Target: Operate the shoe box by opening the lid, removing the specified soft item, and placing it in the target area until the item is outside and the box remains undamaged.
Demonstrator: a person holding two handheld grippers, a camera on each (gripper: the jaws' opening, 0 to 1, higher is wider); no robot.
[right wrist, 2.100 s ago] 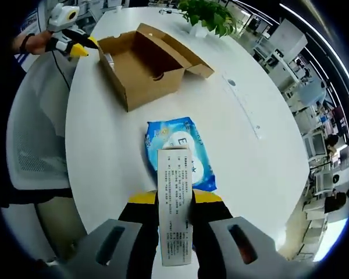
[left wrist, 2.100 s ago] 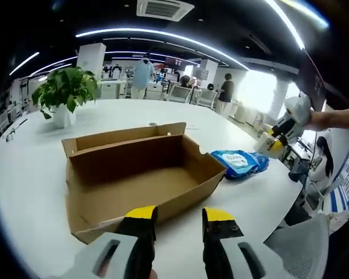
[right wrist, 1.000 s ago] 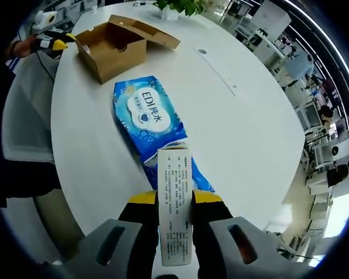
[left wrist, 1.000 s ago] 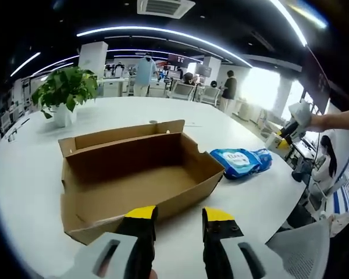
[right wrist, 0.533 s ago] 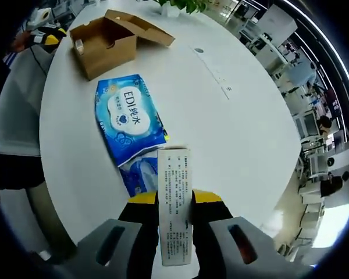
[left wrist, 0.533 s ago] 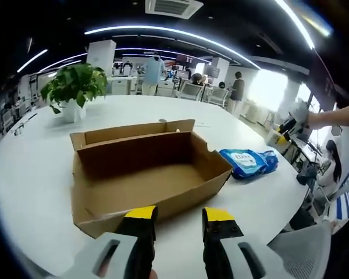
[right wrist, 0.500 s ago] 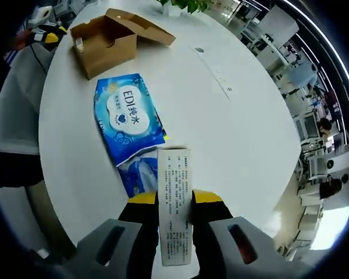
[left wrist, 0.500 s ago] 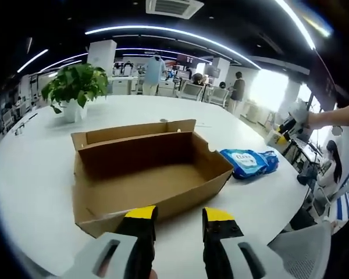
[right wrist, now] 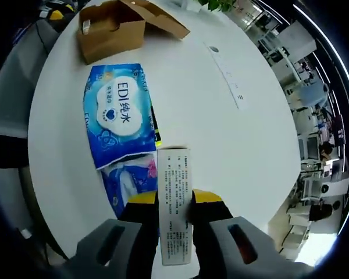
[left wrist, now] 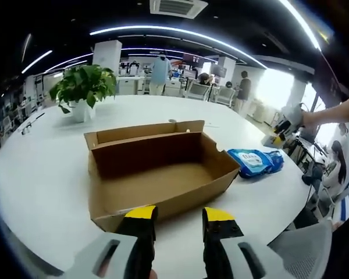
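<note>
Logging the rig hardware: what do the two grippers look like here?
Both match. The left gripper has pale grey moulded bodies with a slot in each, black jaws and yellow tip pads. The right gripper is built the same. From the left gripper view it shows a white housing and yellow tips. No cables or sleeves are visible.

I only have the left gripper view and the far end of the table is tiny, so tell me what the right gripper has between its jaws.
Observer: In the right gripper view, the right gripper is shut on a white printed label strip.
Operator: Read me the blue pack's face.
Observer: The wet wipes pack lies flat on the white table, face up, printed "EDI" with Chinese characters.
Operator: Say where the pack sits relative to the shoe box.
Observer: From that view, the open shoe box stands beyond the pack, apart from it, with bare table between them.
</note>
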